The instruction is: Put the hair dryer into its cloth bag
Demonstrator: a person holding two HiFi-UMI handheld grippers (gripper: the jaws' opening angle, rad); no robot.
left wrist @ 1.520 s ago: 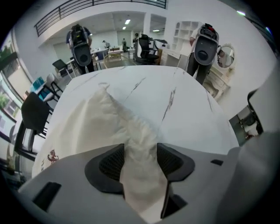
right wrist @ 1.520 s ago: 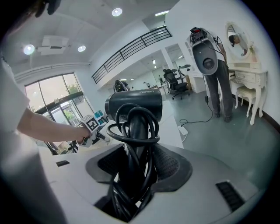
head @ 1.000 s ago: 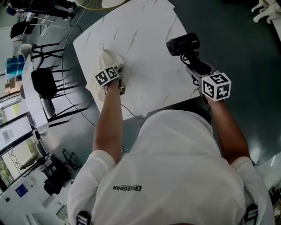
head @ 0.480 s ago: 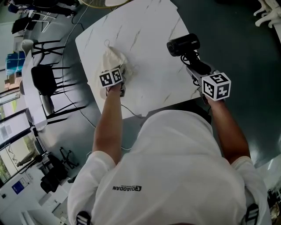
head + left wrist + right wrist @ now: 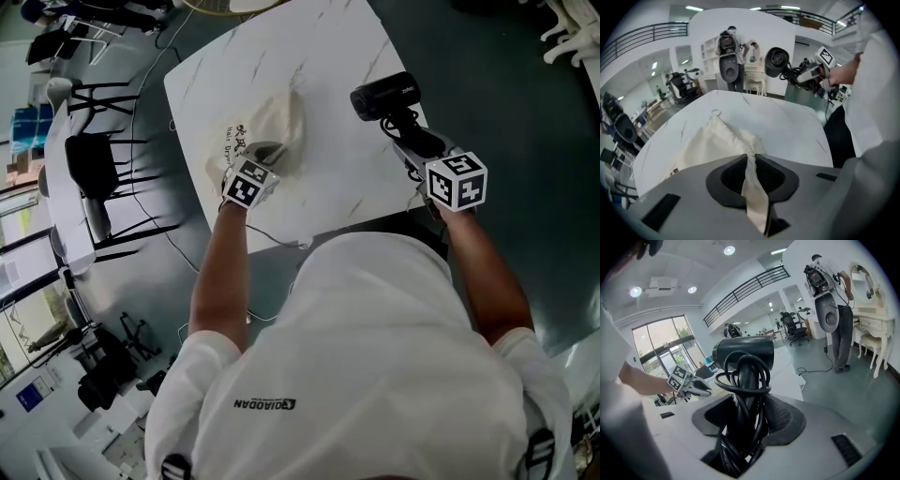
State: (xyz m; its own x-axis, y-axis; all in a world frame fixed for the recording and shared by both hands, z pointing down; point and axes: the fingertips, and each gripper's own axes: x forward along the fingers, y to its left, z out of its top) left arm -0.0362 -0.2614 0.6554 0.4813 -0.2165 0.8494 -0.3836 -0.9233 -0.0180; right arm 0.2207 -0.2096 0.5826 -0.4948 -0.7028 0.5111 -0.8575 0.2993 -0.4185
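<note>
White marble desk (image 5: 328, 56), cream cloth bag (image 5: 277, 122) at ten o'clock, black hair dryer (image 5: 384, 94) held at two.
Left tool (image 5: 262, 155) pinches the bag's edge; right tool (image 5: 410, 133) clamps the dryer's cord-wrapped handle. Best to lift the mouth open, then feed it nozzle first.

The cloth bag (image 5: 272, 127) is lying on the left half of the table (image 5: 328, 66), a fold of its near end sitting between the left gripper's (image 5: 266, 154) jaws. The hair dryer (image 5: 384, 97) is hanging over the table's right edge, its handle sitting between the right gripper's (image 5: 407, 133) jaws.
</note>
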